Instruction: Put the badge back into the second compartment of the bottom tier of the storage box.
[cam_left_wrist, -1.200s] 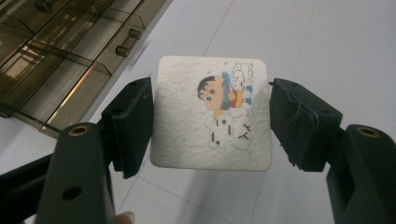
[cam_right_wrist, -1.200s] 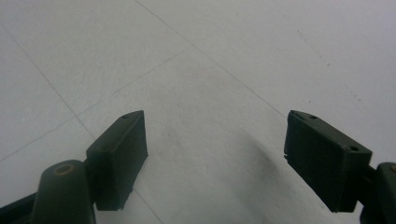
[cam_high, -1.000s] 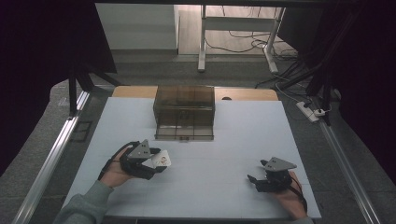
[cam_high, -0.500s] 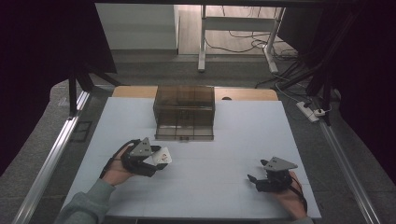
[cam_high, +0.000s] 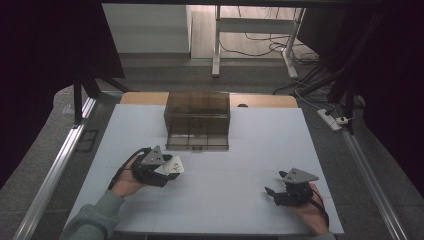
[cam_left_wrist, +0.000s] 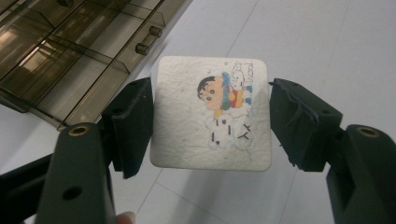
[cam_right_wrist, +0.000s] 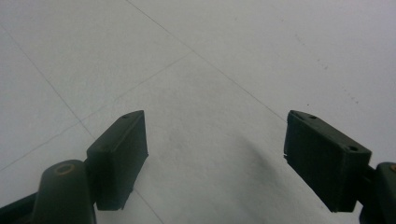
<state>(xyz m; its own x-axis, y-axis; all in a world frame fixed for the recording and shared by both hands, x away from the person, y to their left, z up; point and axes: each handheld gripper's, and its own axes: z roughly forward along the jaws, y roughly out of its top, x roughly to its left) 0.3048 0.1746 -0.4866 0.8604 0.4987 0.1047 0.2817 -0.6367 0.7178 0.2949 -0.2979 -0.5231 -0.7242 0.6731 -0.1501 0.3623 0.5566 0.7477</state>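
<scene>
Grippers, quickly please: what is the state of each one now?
Left gripper: closed on the white cartoon card.
Right gripper: open, holding nothing, above the white table.

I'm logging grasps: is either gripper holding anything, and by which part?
The left gripper holds a white square card with a cartoon print, clamped by its two opposite side edges. The right gripper is open, holding nothing.
</scene>
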